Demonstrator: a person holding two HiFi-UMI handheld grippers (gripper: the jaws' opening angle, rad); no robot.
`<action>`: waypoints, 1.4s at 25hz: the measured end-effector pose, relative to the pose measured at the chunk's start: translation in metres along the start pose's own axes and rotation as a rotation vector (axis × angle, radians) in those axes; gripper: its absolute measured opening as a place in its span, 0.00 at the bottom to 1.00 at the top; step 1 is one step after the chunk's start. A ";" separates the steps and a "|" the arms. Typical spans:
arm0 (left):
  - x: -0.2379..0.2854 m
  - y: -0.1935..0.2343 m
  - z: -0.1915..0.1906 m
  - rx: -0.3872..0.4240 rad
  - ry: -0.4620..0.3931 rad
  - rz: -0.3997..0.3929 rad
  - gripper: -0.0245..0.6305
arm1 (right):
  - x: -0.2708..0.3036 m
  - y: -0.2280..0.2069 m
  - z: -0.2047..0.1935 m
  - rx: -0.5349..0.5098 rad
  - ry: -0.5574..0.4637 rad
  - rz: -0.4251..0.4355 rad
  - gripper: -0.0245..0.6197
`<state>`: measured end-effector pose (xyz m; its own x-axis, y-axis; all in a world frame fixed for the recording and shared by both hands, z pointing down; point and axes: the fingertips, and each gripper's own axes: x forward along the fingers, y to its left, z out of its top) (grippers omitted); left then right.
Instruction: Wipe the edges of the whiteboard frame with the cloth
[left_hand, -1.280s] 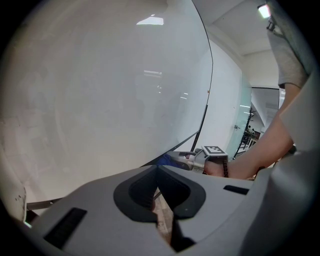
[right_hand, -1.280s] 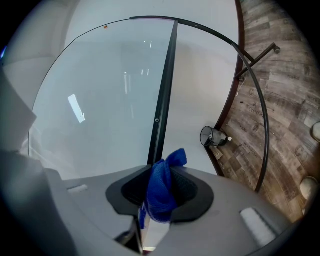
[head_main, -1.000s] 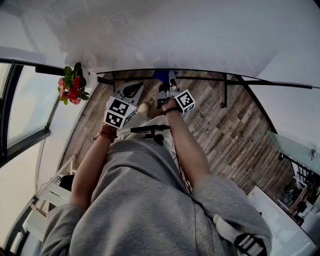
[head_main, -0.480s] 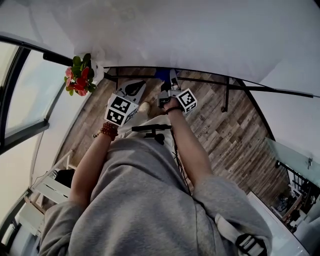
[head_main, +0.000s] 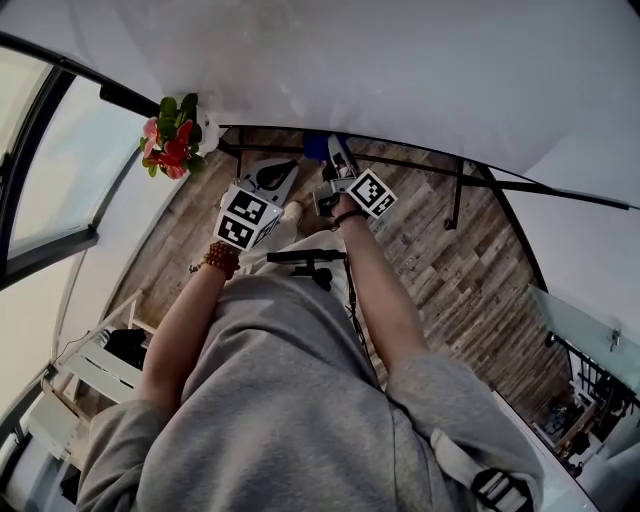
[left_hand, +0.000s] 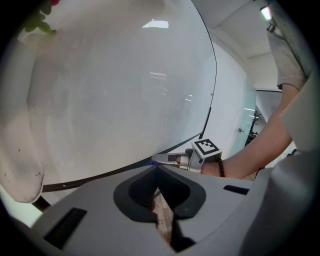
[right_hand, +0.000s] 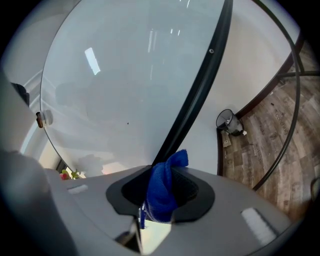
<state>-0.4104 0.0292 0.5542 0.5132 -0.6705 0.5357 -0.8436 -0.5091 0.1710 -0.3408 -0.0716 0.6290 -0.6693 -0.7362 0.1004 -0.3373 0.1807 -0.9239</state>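
Now my right gripper (right_hand: 165, 170) is clenched on the blue fabric cloth (right_hand: 162, 195), its tip at the whiteboard's thin black frame (right_hand: 197, 90); left gripper (left_hand: 158, 167) closed, empty; wiping seems under way, much frame left.

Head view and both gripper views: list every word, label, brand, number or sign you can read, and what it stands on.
None: no readable word, number or brand shows in any view.
Marker cube on the left gripper and marker cube on the right gripper: square black-and-white patterns only, no letters.
Whiteboard and cloth: no print.
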 end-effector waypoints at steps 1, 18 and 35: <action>-0.002 0.001 0.000 -0.003 -0.002 0.005 0.05 | 0.001 0.001 -0.001 -0.007 0.008 -0.001 0.20; -0.032 0.026 -0.022 -0.069 -0.009 0.095 0.05 | 0.029 0.022 -0.046 -0.096 0.149 0.024 0.21; -0.062 0.047 -0.045 -0.123 -0.013 0.192 0.05 | 0.058 0.039 -0.084 -0.034 0.171 0.080 0.21</action>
<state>-0.4891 0.0713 0.5657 0.3432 -0.7562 0.5571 -0.9383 -0.3029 0.1669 -0.4486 -0.0518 0.6296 -0.7966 -0.5976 0.0909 -0.2987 0.2586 -0.9186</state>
